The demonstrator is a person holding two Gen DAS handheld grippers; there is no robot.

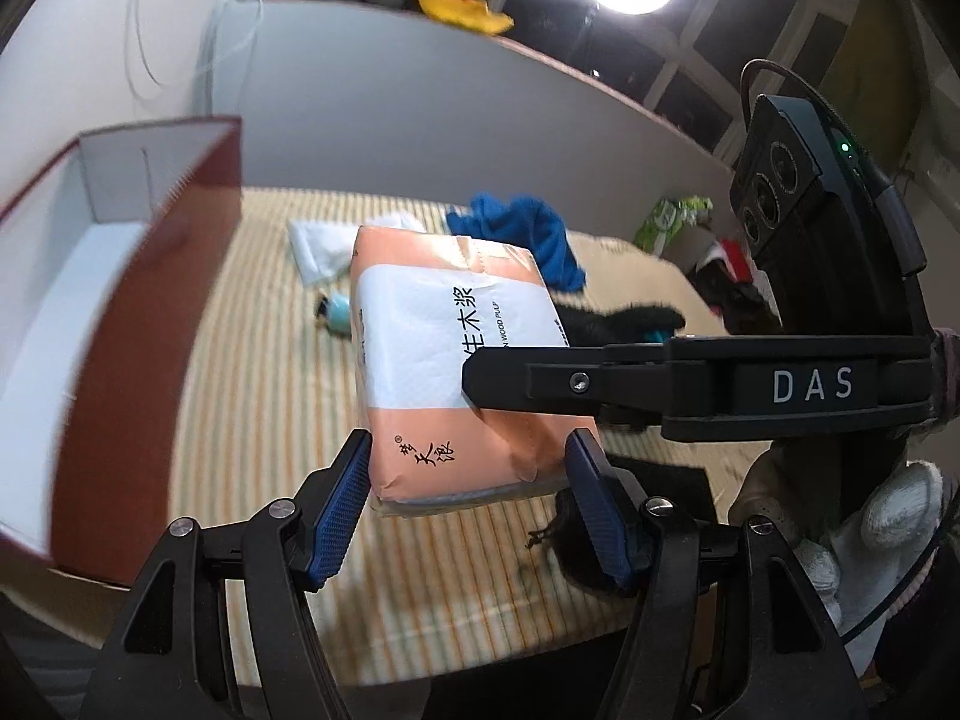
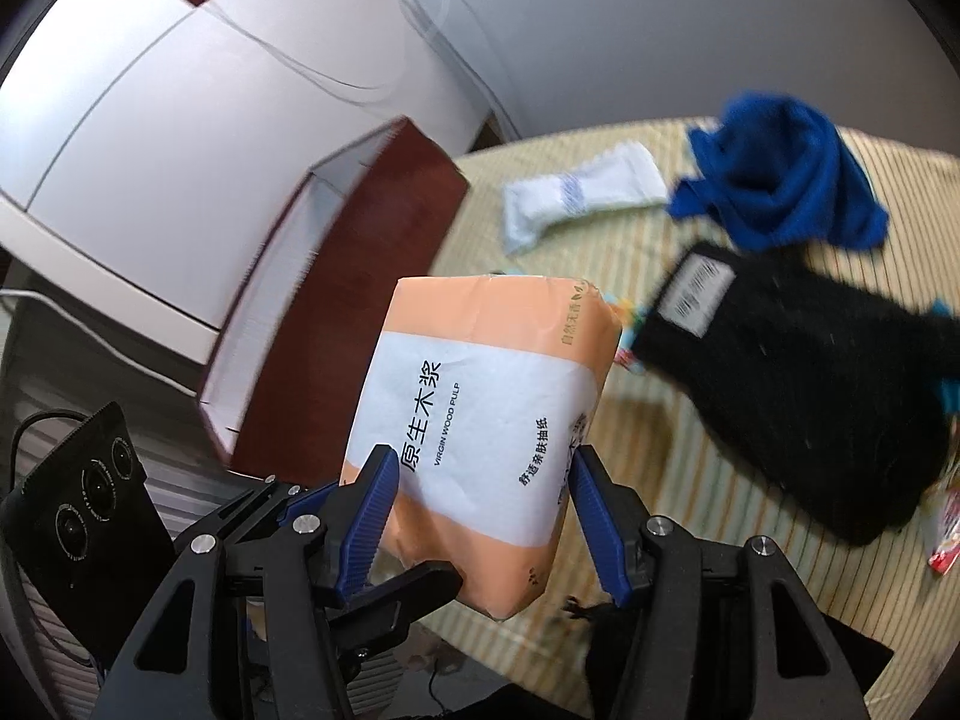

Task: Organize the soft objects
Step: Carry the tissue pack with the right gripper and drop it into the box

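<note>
both grippers, left gripper [image 1: 468,471] and right gripper [image 2: 483,495], clamp the tissue pack [image 1: 456,360]; red box [image 1: 120,312] lies just left, pack's long axis pointing far.

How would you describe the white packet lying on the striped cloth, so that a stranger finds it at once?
Start at the yellow striped cloth covering the table. Near its far edge, between the dark red open box and the crumpled blue towel, lies the flat white plastic packet. It alone is white, with crimped ends.

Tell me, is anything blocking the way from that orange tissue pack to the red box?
Nothing visible does. The tissue pack, held between both grippers, hangs above the striped tabletop right beside the red box, whose open top shows a bare white inside. Only the box's near wall separates them.
</note>
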